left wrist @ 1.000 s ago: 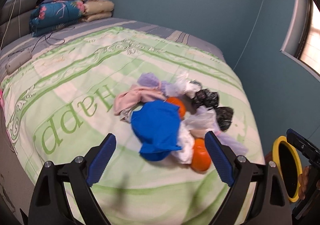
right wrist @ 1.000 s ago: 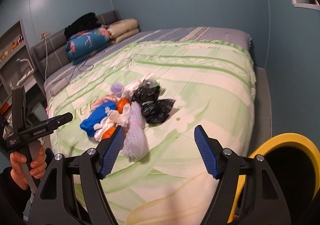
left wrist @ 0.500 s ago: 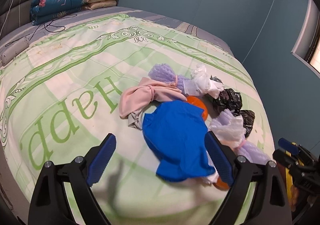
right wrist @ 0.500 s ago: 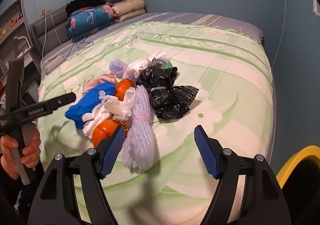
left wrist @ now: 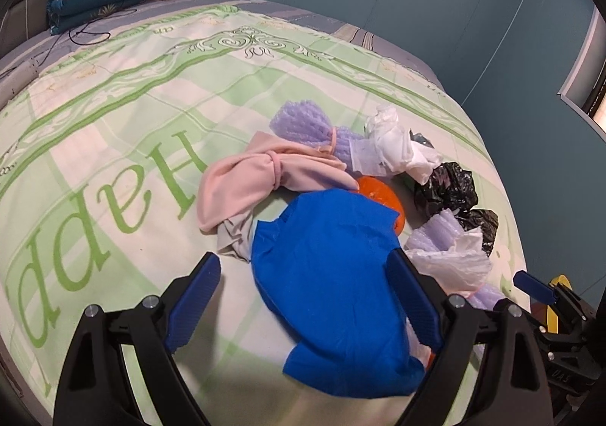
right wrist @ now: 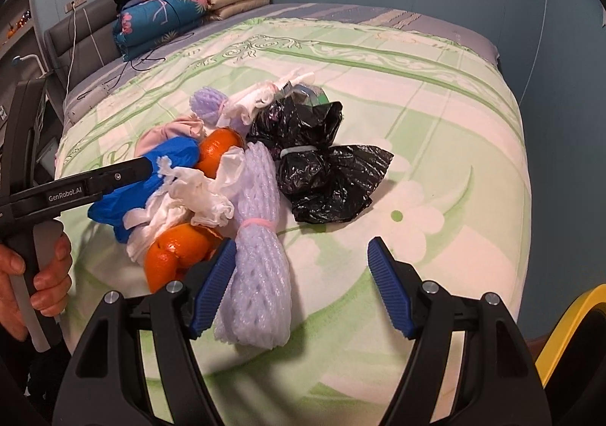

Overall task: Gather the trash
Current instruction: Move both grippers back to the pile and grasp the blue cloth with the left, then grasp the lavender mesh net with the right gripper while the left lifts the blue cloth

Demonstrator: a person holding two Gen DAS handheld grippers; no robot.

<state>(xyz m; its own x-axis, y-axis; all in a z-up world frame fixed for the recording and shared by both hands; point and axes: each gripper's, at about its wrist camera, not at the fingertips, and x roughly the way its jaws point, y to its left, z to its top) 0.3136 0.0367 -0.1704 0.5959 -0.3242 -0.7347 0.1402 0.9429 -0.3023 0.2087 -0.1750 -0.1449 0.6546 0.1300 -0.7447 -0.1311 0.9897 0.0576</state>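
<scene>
On the bed point(right wrist: 473, 145), trash lies heaped. The right gripper point(right wrist: 299, 289) — jaws apart, empty — has the purple foam-net bundle point(right wrist: 261, 255) just beside its left finger, long axis pointing away. The left gripper point(left wrist: 303, 297) straddles a blue cloth point(left wrist: 333, 274), jaws wide.

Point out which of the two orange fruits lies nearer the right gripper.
The orange at the near end of the pile, just left of the right gripper, under the white plastic. The other orange sits farther back, beside the blue cloth.
</scene>
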